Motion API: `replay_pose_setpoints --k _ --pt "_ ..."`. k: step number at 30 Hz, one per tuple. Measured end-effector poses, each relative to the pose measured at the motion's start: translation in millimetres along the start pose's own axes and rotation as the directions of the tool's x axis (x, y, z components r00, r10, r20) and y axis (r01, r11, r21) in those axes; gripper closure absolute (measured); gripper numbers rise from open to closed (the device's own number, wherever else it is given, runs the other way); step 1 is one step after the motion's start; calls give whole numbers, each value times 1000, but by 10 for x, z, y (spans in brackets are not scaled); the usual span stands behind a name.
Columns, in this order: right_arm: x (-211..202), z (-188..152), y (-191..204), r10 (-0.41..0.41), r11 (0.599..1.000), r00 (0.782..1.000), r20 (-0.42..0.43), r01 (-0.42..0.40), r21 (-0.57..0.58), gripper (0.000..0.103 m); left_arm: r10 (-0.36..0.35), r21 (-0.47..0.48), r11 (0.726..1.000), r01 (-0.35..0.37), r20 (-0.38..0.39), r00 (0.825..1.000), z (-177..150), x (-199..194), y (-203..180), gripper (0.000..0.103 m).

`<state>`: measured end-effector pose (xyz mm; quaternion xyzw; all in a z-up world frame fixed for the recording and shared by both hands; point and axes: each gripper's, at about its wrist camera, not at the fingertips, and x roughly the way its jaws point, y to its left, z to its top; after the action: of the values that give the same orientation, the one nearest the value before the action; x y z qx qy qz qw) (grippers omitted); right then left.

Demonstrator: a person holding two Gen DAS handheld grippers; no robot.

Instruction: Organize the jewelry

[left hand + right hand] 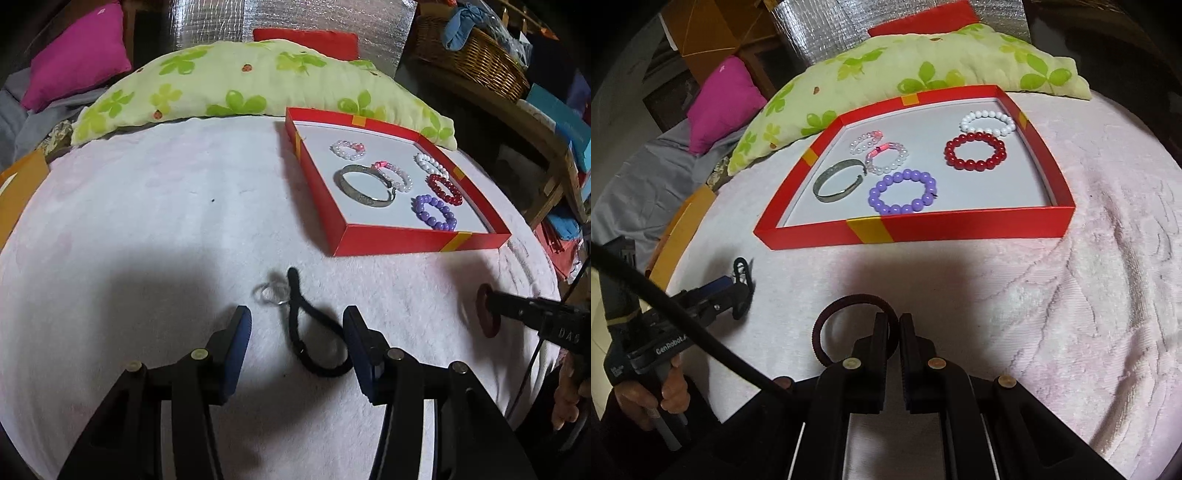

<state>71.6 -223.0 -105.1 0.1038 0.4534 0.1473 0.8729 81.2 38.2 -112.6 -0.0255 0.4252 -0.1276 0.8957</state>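
Red box, purple bracelet, green floral pillow.

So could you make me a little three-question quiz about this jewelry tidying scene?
1. True or false: the red box holds six bracelets.
2. What is the right gripper pinching?
A. the purple bead bracelet
B. the dark red hair tie
C. the silver bangle
3. Fill in: the black hair tie lies on the blanket between the open fingers of the ___ gripper.

Key: 1 true; 2 B; 3 left.
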Motion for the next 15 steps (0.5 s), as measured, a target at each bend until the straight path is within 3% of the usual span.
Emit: replay_pose_setpoints --k 6,7,8,11,15 --pt "21 -14 1 -8 1000 1000 -7 7 -2 96 -20 -42 999 21 11 1000 63 93 16 51" --pt "28 -14 9 -10 1000 1000 -7 10 -4 96 -14 -31 999 14 15 1000 61 100 1 55" --pt "30 -16 13 -12 1000 1000 -7 11 -5 96 1 -14 1000 -1 15 1000 52 106 -16 67" --pt "31 -17 16 -11 1000 1000 -6 11 -6 96 25 13 1000 -25 22 999 37 107 -26 87" --pt "18 -10 13 1 1000 1000 -1 -1 -2 96 24 17 1000 -25 33 999 26 80 -17 94"
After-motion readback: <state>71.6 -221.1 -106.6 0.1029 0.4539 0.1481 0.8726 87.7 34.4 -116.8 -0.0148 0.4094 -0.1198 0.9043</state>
